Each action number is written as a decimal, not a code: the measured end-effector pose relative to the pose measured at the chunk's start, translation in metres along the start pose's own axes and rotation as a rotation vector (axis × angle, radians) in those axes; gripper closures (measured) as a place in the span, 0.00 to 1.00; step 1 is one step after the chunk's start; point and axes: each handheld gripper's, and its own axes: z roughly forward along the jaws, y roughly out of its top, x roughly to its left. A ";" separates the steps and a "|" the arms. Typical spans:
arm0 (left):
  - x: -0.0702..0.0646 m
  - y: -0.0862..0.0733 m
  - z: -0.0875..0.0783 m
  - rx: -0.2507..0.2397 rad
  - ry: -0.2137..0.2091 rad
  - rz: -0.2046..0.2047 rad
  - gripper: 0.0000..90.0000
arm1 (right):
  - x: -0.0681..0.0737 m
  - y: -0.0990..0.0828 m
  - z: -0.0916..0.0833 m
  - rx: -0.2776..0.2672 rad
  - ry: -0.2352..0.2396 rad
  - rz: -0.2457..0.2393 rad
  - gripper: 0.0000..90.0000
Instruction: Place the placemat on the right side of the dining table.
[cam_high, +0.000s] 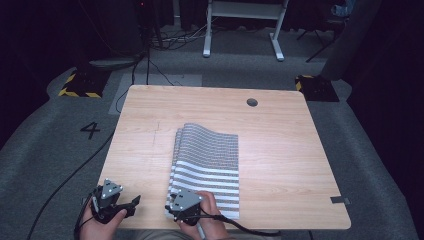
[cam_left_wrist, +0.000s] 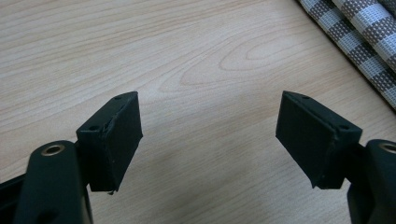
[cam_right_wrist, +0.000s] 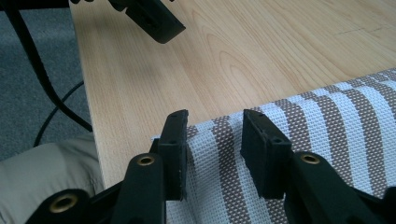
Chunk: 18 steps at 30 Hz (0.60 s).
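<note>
High view shows a striped woven cloth (cam_high: 207, 165), folded into layers, lying lengthwise on the middle of the wooden table (cam_high: 285, 145), its near end close to the person's edge. The right gripper (cam_high: 172, 207) sits at the cloth's near left corner; in the right gripper view its jaws stand a little apart over the brown-and-white weave (cam_right_wrist: 327, 121), not yet pinching it, probably lined up to take that corner. The left gripper (cam_high: 131, 202) hangs over bare wood just beside the cloth's left edge, jaws spread wide with nothing between them in the left gripper view, likely waiting its turn at the stacked edges (cam_left_wrist: 359, 42). No brand or label is readable on the cloth or tools; the only writing is a "4" (cam_high: 90, 130) marked on the grey floor left of the table
</note>
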 end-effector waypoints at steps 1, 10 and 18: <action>0.000 0.000 0.000 0.000 0.000 0.000 0.25 | 0.000 0.000 0.000 0.000 0.000 0.000 0.77; 0.000 0.001 0.001 0.005 -0.002 0.006 0.25 | -0.012 0.000 -0.013 -0.030 0.055 0.012 0.99; 0.001 0.003 0.005 0.001 0.000 0.005 0.25 | -0.026 0.006 -0.037 -0.071 0.056 0.006 1.00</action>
